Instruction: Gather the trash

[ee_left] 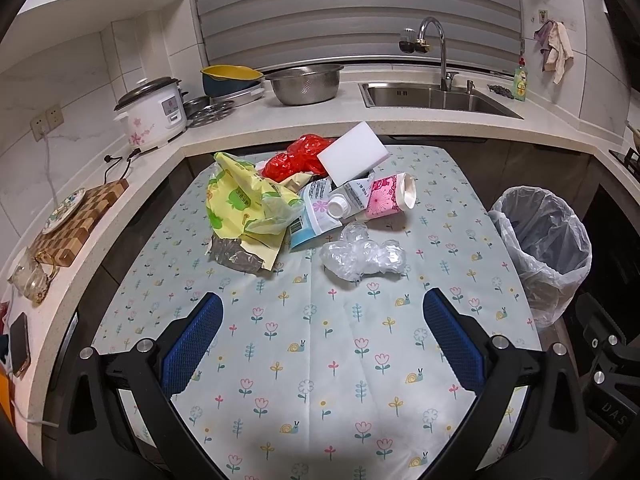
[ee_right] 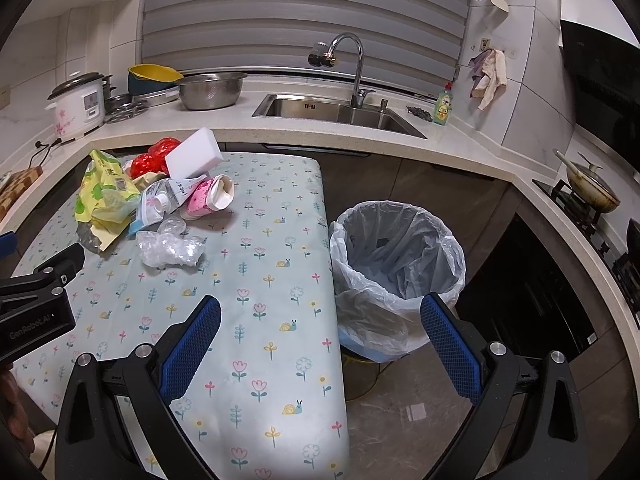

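Both tongs — left (ee_left: 322,336), right (ee_right: 320,336) — hover level, spread wide, empty.

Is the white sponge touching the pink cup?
Cannot tell. In both wrist views the sponge leans on the pile just above the pink cup, with a tube wedged between them, so no clear contact or gap shows.
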`<state>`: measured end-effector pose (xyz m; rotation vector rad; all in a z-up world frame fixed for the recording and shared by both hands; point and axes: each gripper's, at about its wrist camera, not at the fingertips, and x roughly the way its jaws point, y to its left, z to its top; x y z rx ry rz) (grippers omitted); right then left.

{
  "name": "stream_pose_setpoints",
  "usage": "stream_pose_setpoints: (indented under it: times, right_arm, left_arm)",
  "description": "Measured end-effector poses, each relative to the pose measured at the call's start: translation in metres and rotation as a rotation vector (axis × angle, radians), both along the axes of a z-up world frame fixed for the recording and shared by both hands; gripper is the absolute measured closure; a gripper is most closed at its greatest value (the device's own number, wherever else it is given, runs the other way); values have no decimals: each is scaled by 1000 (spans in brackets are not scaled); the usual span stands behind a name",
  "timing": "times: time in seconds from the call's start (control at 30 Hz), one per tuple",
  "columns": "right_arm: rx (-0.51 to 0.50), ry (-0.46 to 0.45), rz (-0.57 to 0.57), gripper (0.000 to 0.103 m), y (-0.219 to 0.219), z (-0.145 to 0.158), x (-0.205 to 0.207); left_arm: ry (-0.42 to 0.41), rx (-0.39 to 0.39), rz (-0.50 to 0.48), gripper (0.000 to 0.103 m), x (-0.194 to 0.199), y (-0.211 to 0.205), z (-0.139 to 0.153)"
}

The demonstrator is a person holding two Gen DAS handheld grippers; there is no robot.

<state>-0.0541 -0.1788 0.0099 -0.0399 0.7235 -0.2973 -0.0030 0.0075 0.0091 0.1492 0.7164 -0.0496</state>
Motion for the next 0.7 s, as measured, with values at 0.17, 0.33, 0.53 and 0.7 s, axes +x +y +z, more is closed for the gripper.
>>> stream_pose_setpoints:
  times: [0.17, 0.33, 0.53, 0.7]
  right_arm:
    - [1, -5, -8, 7, -3, 0, -3]
    - [2, -6, -14, 7, -3, -1, -4]
    - [2, -6, -15, 7, -3, -1, -5]
    - [2, -6, -19, 7, -4, -1, -5]
  left_arm:
    - [1, -3, -2, 7, 0, 0, 0]
    - [2, -4, -6, 7, 0, -1, 0]
    - [1, -5, -8, 7, -1, -1, 0]
    - [1, -4, -8, 7, -1, -1, 0]
